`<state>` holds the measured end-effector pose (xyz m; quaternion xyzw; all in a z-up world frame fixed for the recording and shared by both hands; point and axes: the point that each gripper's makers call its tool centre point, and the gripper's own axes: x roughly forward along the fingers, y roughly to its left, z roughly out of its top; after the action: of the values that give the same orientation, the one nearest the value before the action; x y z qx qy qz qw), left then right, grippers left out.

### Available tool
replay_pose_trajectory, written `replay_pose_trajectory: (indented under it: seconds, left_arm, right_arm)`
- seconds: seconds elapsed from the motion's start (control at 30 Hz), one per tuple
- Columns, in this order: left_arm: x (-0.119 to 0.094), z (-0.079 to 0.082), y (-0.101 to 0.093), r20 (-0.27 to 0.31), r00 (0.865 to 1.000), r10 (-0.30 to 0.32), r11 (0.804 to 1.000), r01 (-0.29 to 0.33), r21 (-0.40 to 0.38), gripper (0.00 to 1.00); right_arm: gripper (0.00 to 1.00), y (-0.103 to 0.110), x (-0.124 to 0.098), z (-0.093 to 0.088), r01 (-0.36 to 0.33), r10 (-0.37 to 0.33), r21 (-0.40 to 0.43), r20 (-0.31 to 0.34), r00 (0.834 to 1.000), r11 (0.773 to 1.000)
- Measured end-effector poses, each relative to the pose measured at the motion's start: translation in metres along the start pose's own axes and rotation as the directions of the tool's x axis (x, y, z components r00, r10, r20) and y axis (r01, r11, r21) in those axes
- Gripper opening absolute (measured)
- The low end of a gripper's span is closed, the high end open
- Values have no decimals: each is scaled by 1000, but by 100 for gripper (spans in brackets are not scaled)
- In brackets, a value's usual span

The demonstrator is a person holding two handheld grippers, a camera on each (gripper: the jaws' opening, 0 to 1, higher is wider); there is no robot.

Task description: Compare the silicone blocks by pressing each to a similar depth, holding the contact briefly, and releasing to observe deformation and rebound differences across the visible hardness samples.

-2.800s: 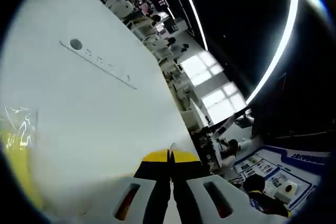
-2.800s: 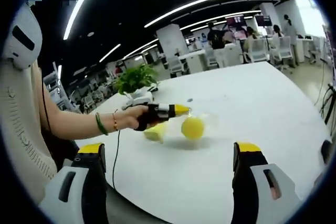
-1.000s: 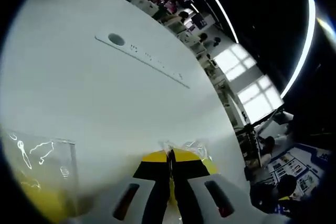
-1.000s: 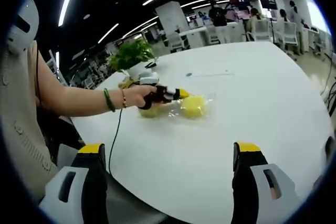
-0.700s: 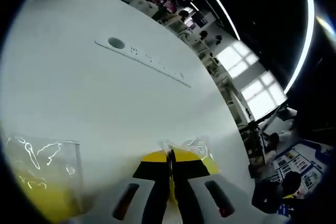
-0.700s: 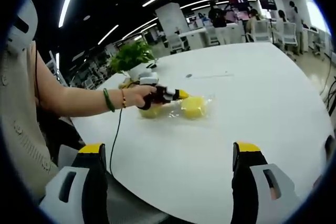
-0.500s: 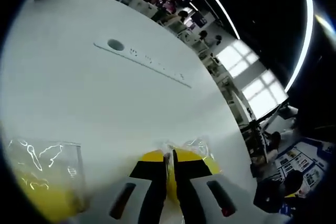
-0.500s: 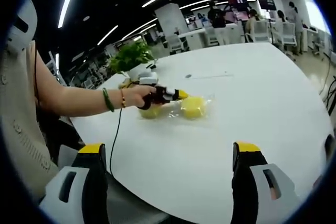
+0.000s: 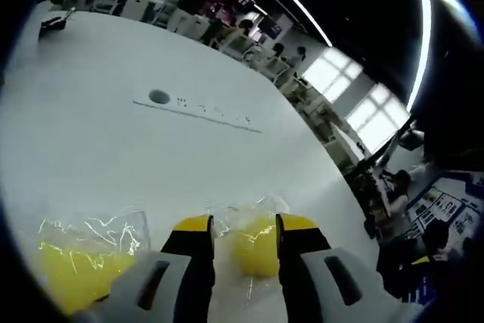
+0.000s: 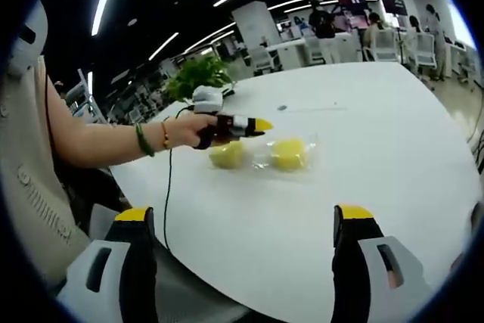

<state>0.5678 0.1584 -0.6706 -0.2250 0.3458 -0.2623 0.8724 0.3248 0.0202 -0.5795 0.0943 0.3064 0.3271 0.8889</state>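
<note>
- Two yellow silicone blocks, each in a clear plastic wrapper, lie side by side on the white desk [image 10: 393, 141], close together but not touching.
- In the right gripper view the left claw [image 10: 261, 124] hangs just above them, its yellow tip over the gap and pointing toward the rounder block [image 10: 287, 154]; the other block [image 10: 227, 155] sits beneath the claw's body, nearer the person's hand [image 10: 185, 132].
- In the left gripper view that rounder block [image 9: 253, 243] lies straight ahead, framed between the two jaws, while the second block [image 9: 79, 270] lies off to the left of them.
- The left claw is released, jaws parted with the block showing in the gap; I cannot tell whether the tips touch the wrapper.
- The right claw [image 10: 246, 236] is released wide and holds nothing, kept well back near the desk's close edge, far from both blocks.
- My judgement: the left claw is by far the nearer, and the next press turns on going straight down the line of its jaws onto the rounder block.
</note>
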Motion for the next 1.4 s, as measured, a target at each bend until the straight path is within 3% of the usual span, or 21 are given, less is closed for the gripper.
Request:
replay_pose_trajectory:
  seconds: [0.3, 0.37, 0.5, 0.67, 0.8, 1.03, 1.13, 1.4]
  left_arm:
    - [-75, 2, -48, 47, 996, -71, 982, 61, 181, 34]
    - [-95, 1, -62, 67, 993, -102, 973, 85, 214, 35]
    - [-134, 2, -85, 125, 979, -162, 963, 129, 237, 37]
    - [-180, 1, -96, 188, 969, -162, 948, 99, 303, 39]
    - [-206, -8, -99, 205, 966, -156, 942, 83, 325, 39]
    - [-243, -33, -88, 214, 969, -126, 962, 66, 267, 47]
    - [-254, -34, -90, 251, 956, -149, 979, 107, 174, 49]
    - [-277, -37, -99, 279, 945, -171, 974, 120, 193, 55]
  right_arm:
    - [90, 33, -8, 26, -70, 75, -59, 80, 994, 996]
    - [90, 42, -11, 37, -82, 94, -97, 125, 988, 992]
    - [90, 61, -16, 46, -108, 129, -136, 154, 980, 985]
    - [91, 78, -23, 52, -134, 164, -174, 175, 971, 976]
    - [91, 91, -28, 58, -157, 197, -197, 199, 960, 968]
    - [88, 84, -43, 76, -130, 184, -199, 277, 943, 971]
    - [88, 81, -47, 79, -127, 182, -201, 283, 942, 971]
    - [90, 66, -50, 77, -103, 152, -181, 284, 947, 978]
